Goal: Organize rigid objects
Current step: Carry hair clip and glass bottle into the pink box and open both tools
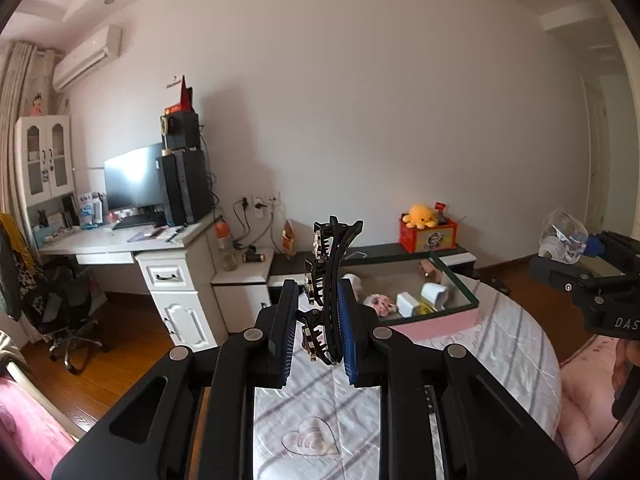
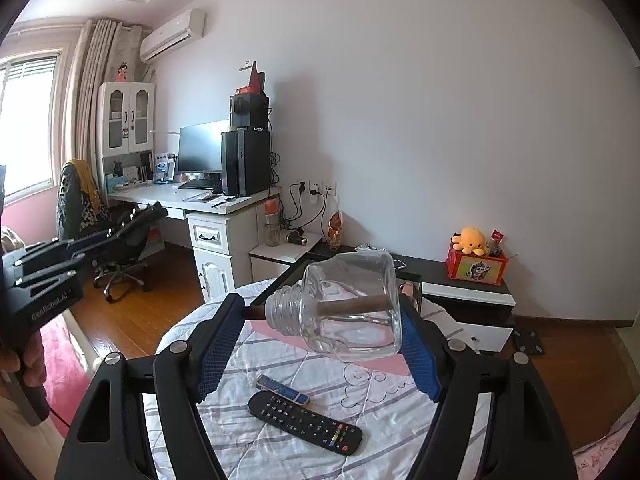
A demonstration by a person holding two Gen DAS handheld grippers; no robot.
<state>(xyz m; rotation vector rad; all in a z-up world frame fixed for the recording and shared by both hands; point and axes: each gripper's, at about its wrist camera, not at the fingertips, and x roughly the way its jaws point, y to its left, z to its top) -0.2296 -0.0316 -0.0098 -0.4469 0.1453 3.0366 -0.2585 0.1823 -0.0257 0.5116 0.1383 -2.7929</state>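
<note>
My left gripper [image 1: 318, 320] is shut on a black hair claw clip [image 1: 334, 276], which stands upright between the blue pads above the bed. My right gripper [image 2: 320, 304] is shut on a clear glass jar [image 2: 356, 312]; the jar lies sideways in the air with its threaded mouth to the left. Beyond both stands an open box [image 1: 456, 322] with a dark green rim and a pink side, holding several small items. In the left wrist view the jar [image 1: 564, 236] and right gripper [image 1: 568, 256] show at the far right. The left gripper [image 2: 136, 218] shows at the left of the right wrist view.
A black remote control [image 2: 306, 424] and a small blue and gold stick [image 2: 282, 390] lie on the quilted bed [image 2: 380, 396] under the jar. Behind are a white desk [image 1: 120, 240], an office chair [image 1: 68, 320], and a low cabinet with a red box [image 2: 476, 266] and yellow plush.
</note>
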